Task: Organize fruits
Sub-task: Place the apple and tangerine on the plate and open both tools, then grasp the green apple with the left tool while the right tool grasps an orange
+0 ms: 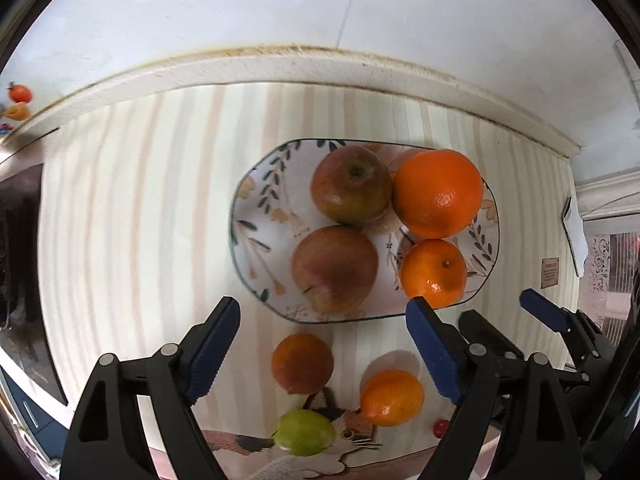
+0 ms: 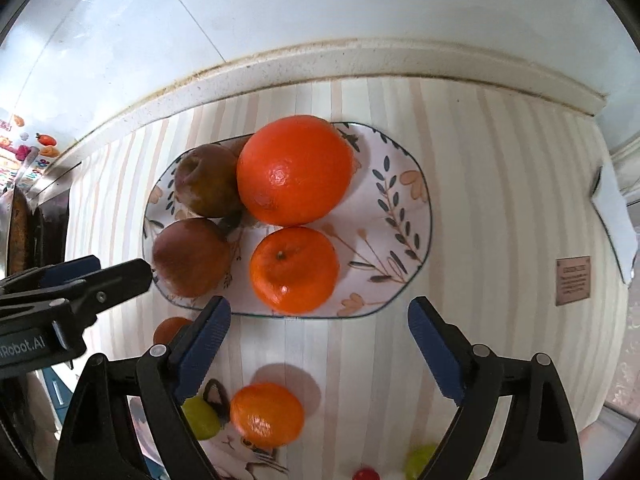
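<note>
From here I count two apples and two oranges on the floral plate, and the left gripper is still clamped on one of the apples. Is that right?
Not quite. The fruit count holds: two apples and two oranges sit on the floral plate. But the left gripper holds nothing; the left wrist view shows its jaws wide open above the striped cloth, clear of the apples.

Two orange oranges (image 2: 295, 170) and two red-brown apples (image 1: 335, 268) sit on a white, leaf-patterned plate (image 2: 404, 204); a pastel-striped cloth (image 1: 132, 208) covers the counter; blue-padded fingers (image 1: 212, 344) at six o'clock.
</note>
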